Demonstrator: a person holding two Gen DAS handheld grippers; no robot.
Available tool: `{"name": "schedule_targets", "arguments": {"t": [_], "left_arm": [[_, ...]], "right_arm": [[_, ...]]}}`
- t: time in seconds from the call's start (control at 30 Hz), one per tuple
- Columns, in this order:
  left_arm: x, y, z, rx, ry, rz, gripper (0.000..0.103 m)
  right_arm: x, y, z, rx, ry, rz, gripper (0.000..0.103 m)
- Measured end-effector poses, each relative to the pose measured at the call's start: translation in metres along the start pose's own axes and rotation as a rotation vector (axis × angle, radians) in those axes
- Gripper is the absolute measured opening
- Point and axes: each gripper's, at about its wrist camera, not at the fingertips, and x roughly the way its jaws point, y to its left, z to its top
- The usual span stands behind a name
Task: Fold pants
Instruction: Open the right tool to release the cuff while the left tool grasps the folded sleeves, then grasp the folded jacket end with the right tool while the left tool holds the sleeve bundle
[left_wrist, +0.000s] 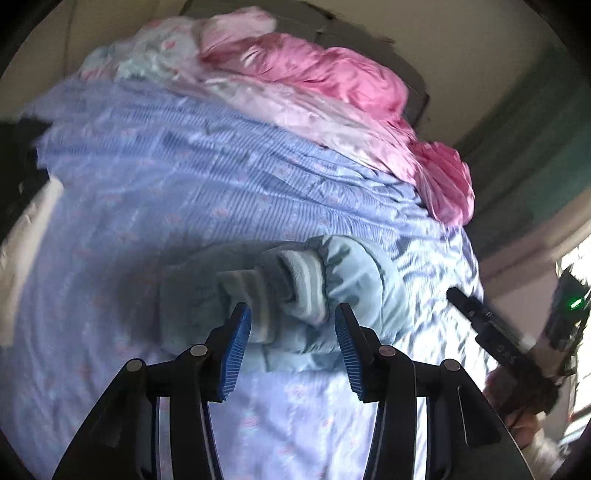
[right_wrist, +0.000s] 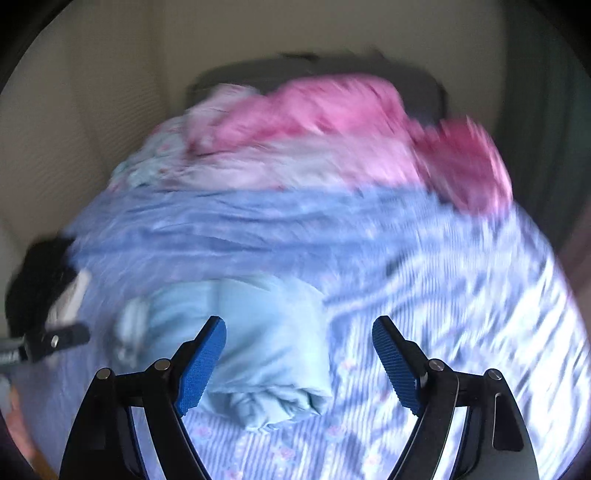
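The light blue pants (left_wrist: 332, 280) lie folded into a small bundle on the blue striped bedsheet (left_wrist: 184, 192), striped waistband showing toward me. My left gripper (left_wrist: 293, 328) is open, its blue pads on either side of the bundle's near edge, not pinching it. In the right wrist view the pants (right_wrist: 266, 332) lie as a rolled bundle just ahead and left. My right gripper (right_wrist: 299, 350) is open wide and empty; its left pad overlaps the bundle's edge. The right gripper also shows at the right edge of the left wrist view (left_wrist: 491, 328).
A crumpled pink quilt (left_wrist: 332, 81) and pale floral bedding (left_wrist: 155, 51) are heaped at the far end of the bed. A dark object (right_wrist: 40, 280) lies at the bed's left edge. A wall and green curtain (left_wrist: 535, 147) stand beyond on the right.
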Motion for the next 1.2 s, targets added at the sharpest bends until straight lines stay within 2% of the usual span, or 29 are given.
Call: {"name": "schedule_targets", "arguments": {"t": [0.17, 0.27, 0.4, 0.43, 0.47, 0.5, 0.53, 0.6, 0.63, 0.73, 0.87, 0.97, 1.07, 1.13, 1.2], "left_arm": [[0.020, -0.007, 0.003, -0.046, -0.010, 0.046, 0.052], [0.034, -0.013, 0.004, -0.041, 0.008, 0.057, 0.052], [0.046, -0.010, 0.006, -0.078, 0.016, 0.036, 0.049], [0.051, -0.007, 0.006, -0.100, 0.030, 0.021, 0.044], [0.054, -0.006, 0.006, -0.109, 0.034, 0.023, 0.031], [0.055, -0.005, 0.006, -0.111, 0.031, 0.037, 0.012], [0.053, -0.003, 0.005, -0.104, 0.025, 0.053, 0.011], [0.044, 0.001, 0.003, -0.108, 0.005, 0.055, 0.010], [0.039, 0.003, 0.002, -0.109, -0.005, 0.067, 0.010], [0.023, 0.015, -0.004, -0.122, -0.025, 0.097, 0.009], [0.022, 0.043, -0.012, -0.167, -0.016, 0.147, 0.009], [0.032, 0.057, -0.016, -0.189, -0.001, 0.161, 0.009], [0.038, 0.058, -0.016, -0.164, 0.006, 0.185, 0.011], [0.041, 0.058, -0.016, -0.145, 0.009, 0.213, 0.014], [0.041, 0.060, -0.014, -0.149, 0.013, 0.230, 0.027]], "right_arm": [[0.058, -0.073, -0.019, 0.422, 0.108, 0.105, 0.082], [0.085, -0.087, -0.031, 0.519, 0.159, 0.156, 0.082], [0.105, -0.079, -0.036, 0.470, 0.193, 0.205, 0.082], [0.109, -0.077, -0.036, 0.463, 0.202, 0.216, 0.082], [0.112, -0.076, -0.036, 0.462, 0.216, 0.229, 0.082], [0.114, -0.076, -0.038, 0.470, 0.223, 0.241, 0.082], [0.115, -0.075, -0.039, 0.481, 0.232, 0.253, 0.082], [0.115, -0.073, -0.041, 0.496, 0.250, 0.286, 0.082], [0.116, -0.068, -0.042, 0.496, 0.268, 0.334, 0.082], [0.114, -0.050, -0.046, 0.439, 0.299, 0.374, 0.082], [0.110, -0.009, -0.042, 0.265, 0.294, 0.321, 0.082], [0.114, 0.010, -0.038, 0.203, 0.298, 0.267, 0.084], [0.121, 0.023, -0.034, 0.173, 0.317, 0.220, 0.085], [0.125, 0.027, -0.033, 0.173, 0.327, 0.200, 0.085], [0.127, 0.031, -0.034, 0.168, 0.332, 0.178, 0.085]]}}
